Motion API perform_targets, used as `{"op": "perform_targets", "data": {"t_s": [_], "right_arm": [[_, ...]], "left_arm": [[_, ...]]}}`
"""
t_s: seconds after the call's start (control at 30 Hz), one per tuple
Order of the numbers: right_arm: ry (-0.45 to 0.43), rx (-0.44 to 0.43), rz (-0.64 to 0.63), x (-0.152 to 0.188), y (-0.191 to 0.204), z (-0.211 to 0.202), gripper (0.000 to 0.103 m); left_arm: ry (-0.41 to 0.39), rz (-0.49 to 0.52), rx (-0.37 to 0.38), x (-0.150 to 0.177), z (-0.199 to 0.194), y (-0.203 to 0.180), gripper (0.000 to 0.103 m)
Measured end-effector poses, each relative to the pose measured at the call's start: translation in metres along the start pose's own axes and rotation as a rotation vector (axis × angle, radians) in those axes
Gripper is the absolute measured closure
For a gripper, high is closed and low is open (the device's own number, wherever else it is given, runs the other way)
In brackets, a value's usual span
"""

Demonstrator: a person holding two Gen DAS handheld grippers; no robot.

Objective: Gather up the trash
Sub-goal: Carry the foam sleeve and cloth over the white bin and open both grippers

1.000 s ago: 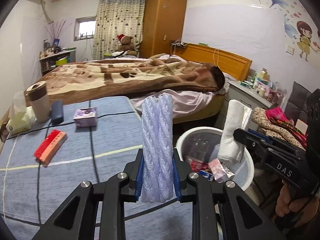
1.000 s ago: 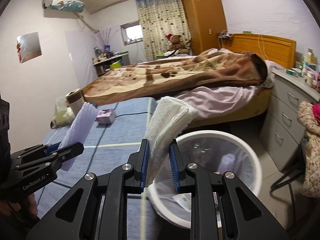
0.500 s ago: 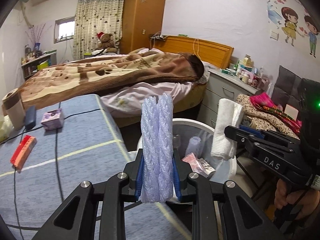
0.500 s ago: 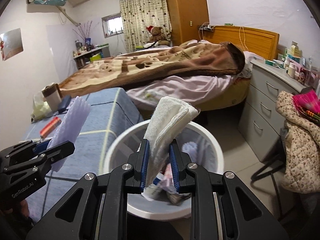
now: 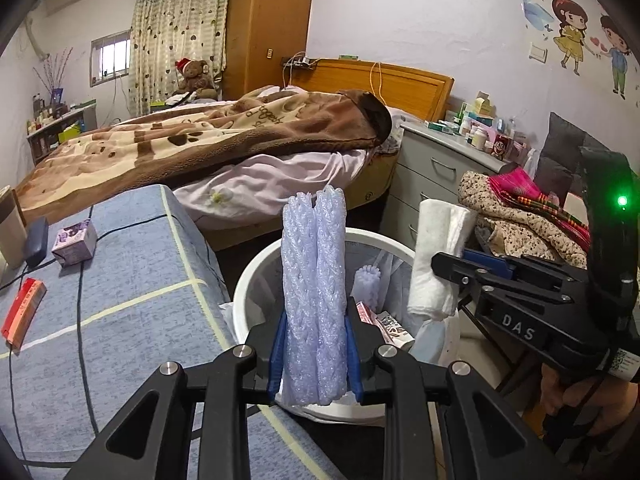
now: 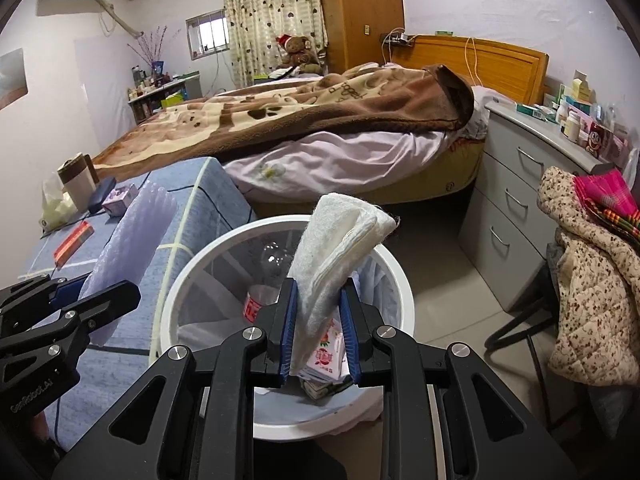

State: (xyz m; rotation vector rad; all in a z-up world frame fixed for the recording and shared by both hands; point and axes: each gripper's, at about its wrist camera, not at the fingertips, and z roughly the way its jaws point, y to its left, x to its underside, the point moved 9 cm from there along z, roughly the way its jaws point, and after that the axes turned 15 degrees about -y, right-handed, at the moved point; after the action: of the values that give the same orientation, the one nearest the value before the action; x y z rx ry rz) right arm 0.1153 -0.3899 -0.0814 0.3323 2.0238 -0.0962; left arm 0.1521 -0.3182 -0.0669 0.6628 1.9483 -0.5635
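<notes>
We see a bed under a brown paw-print blanket filling the far side of the room, with a grey chest of drawers at its head. Nearer us stands a table with a blue-grey cloth, and against its corner sits a white waste bin lined with a clear bag. Inside the bin we make out a clear plastic bottle, printed wrappers and a pale lilac foam piece.

Our left gripper pinches a folded sheet of lilac bubble wrap, held upright above the bin's near rim. Our right gripper clamps a folded white cloth, which stands over the bin's opening, its top flopping to the right.

On the table, well apart from the bin, lie a red-orange box, a small purple carton, a dark case and a black cable.
</notes>
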Motion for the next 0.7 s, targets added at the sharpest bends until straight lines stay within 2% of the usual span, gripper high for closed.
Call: {"op": "perform_targets", "data": {"t_s": [0.1, 0.17, 0.2, 0.23, 0.4, 0.47, 0.53, 0.7], "right_arm": [[0.013, 0.002, -0.004, 0.003, -0.001, 0.003, 0.081], [0.016, 0.008, -0.008, 0.003, -0.002, 0.003, 0.080], [0.017, 0.015, -0.016, 0.003, -0.003, 0.003, 0.080], [0.019, 0.021, -0.022, 0.004, -0.004, 0.003, 0.079], [0.025, 0.038, -0.026, 0.004, -0.007, 0.005, 0.078], [0.022, 0.039, -0.024, 0.003, -0.007, 0.003, 0.073], [0.020, 0.039, -0.021, 0.003, -0.007, 0.003, 0.055], [0.001, 0.040, -0.007, -0.002, -0.007, 0.000, 0.053]], "left_arm": [[0.010, 0.000, 0.005, 0.003, 0.003, 0.000, 0.076], [0.010, -0.003, 0.010, 0.003, 0.006, -0.002, 0.069], [0.011, -0.006, 0.012, 0.003, 0.006, -0.002, 0.062], [0.010, -0.010, 0.016, 0.004, 0.007, -0.002, 0.060], [0.009, -0.022, 0.015, 0.003, 0.008, -0.001, 0.058], [0.007, -0.022, 0.017, 0.003, 0.007, -0.001, 0.052], [0.002, -0.031, 0.018, 0.002, 0.005, 0.000, 0.049], [-0.005, -0.043, -0.003, 0.000, 0.000, 0.010, 0.049]]}}
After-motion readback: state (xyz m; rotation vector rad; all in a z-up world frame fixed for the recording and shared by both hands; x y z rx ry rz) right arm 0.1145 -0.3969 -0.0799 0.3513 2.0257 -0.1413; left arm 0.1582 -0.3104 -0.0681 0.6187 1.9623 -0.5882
